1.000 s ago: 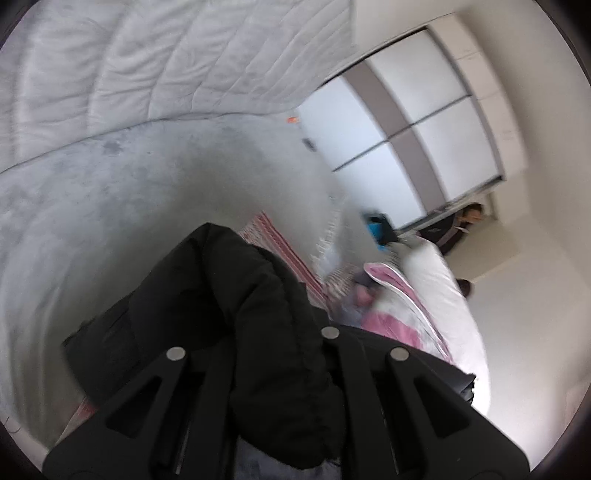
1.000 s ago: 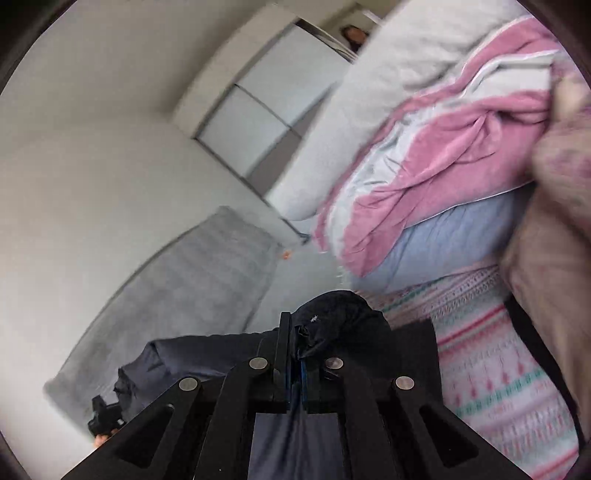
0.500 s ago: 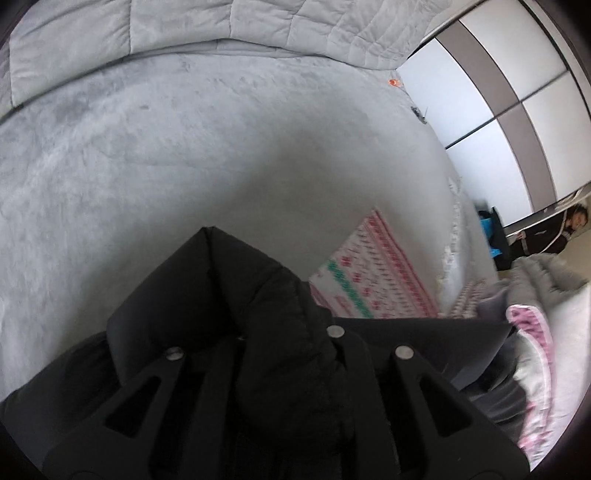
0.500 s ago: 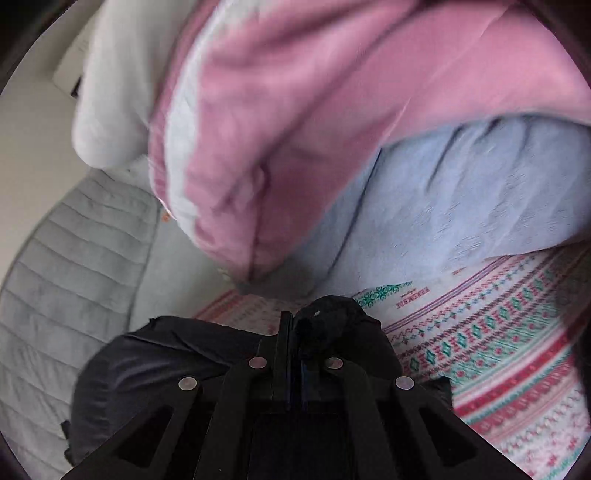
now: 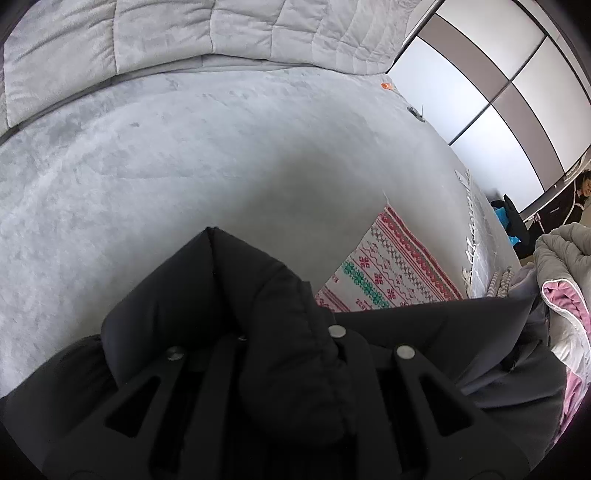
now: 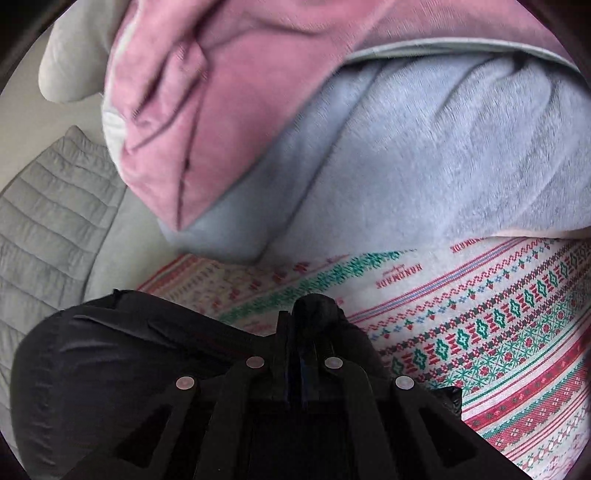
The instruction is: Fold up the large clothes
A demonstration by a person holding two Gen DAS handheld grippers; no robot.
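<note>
Left wrist: my left gripper is pinching a thick bunch of the black jacket above the grey bed; that bulk (slippery) is risking slipping out. Right wrist: my right gripper is clamping a jacket edge over the patterned blanket, possibly snagging it.

Left claw, right claw both clamped.

The jacket is black padded cloth, smooth with a faint sheen. Both claws look like matt black plastic with small dull metal studs. The bed is covered in grey plush, the headboard quilted. The patterned blanket looks woven, and the pink blanket fleecy.
</note>
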